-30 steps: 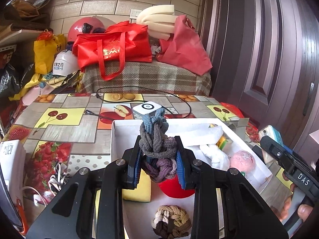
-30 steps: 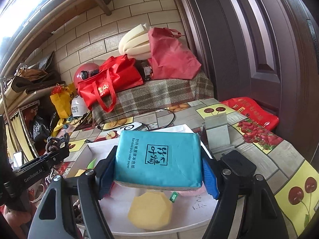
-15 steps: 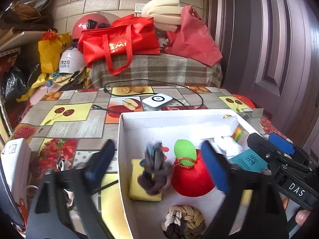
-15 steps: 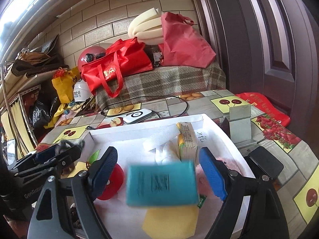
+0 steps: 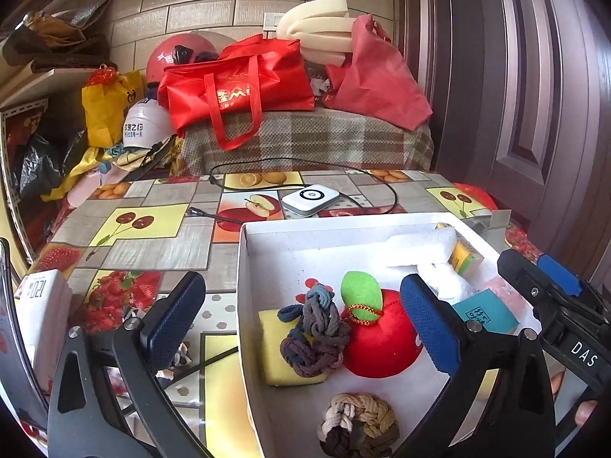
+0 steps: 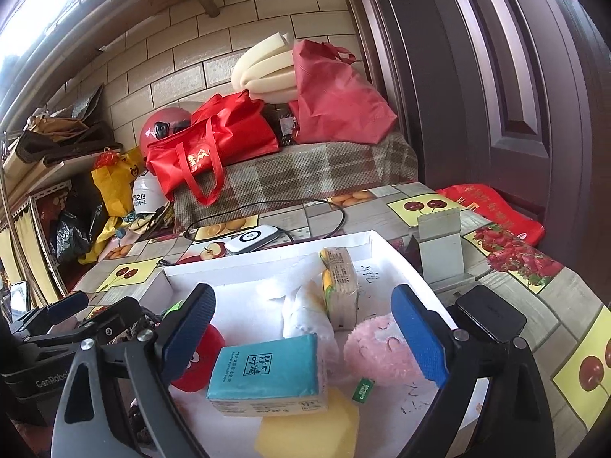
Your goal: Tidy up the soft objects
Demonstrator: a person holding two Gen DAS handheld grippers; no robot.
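Note:
A white box (image 5: 267, 229) on the table holds soft things. In the left wrist view a grey-blue knotted rope (image 5: 315, 334) lies on a yellow sponge (image 5: 273, 355), beside a red plush apple (image 5: 382, 337) and a beige knot (image 5: 359, 423). My left gripper (image 5: 301, 320) is open and empty above the knot. In the right wrist view the box (image 6: 362, 238) holds a teal tissue pack (image 6: 267, 374) lying on a yellow sponge (image 6: 309, 431), next to a pink plush (image 6: 376, 351). My right gripper (image 6: 303, 336) is open and empty above the pack.
A white device (image 5: 310, 199) with a black cable lies behind the box. A white pack (image 5: 42, 305) stands at the table's left edge. A grey stand (image 6: 439, 248) and a black block (image 6: 490, 316) sit right of the box. Red bags (image 5: 236, 84) are piled behind the table.
Both grippers opened. The left one let the knotted rope fall onto the yellow sponge. The right one let the teal tissue pack fall into the box.

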